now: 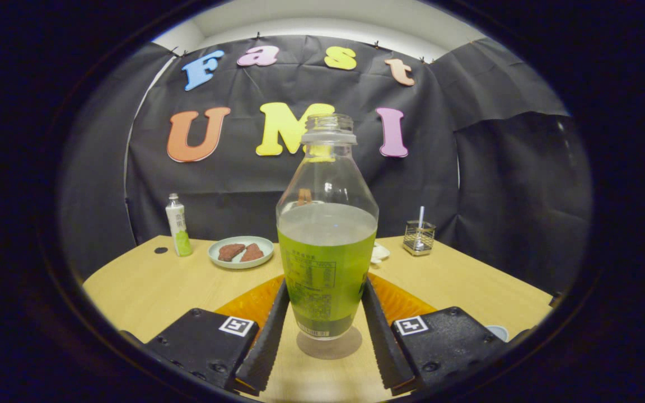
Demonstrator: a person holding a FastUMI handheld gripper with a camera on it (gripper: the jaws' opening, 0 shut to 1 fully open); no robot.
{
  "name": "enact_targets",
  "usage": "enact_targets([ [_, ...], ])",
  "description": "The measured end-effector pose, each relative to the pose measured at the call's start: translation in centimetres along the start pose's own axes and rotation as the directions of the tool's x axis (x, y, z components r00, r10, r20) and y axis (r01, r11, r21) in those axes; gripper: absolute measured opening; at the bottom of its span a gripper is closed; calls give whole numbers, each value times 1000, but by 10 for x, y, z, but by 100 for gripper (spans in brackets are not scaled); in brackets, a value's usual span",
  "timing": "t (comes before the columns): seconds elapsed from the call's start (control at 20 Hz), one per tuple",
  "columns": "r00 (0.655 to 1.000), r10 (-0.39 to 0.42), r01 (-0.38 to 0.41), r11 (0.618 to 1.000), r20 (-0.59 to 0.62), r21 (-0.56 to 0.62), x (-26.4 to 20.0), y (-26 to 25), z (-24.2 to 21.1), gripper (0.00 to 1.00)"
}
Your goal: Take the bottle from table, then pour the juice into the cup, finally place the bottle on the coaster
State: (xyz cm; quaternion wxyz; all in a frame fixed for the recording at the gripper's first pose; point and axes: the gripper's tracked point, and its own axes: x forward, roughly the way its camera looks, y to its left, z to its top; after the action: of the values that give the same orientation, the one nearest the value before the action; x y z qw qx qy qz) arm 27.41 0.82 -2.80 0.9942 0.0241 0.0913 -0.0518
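Two fingers of my tool [325, 330] are clamping the bottle [327, 240] low on its label; it seems just lifted off the table [143, 285], orange coaster [249, 305] behind. Step one is finishing. Next I am needing a steady, upright carry to the cup.

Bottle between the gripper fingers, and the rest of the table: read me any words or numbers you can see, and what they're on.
bottle, clamped between the gripper fingers: green label with a printed block, too small to read.
small white bottle beside the plate: a few characters, too blurred to read.
square markers on the gripper: black-and-white patterns, no words.
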Motion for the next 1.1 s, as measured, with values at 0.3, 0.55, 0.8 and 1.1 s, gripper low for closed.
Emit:
enact_targets([
  [0.3, 999, 3, -2, 999, -40, 38, 21, -4, -22, 77],
  [0.55, 997, 15, -14, 1000, -70, 6, 30, 2, -31, 77],
  [0.8, 997, 6, -6, 1000, -75, 13, 30, -7, -38, 78],
  [1.1, 995, 10, -9, 1000, -96, 7, 38, -6, -50, 79],
])
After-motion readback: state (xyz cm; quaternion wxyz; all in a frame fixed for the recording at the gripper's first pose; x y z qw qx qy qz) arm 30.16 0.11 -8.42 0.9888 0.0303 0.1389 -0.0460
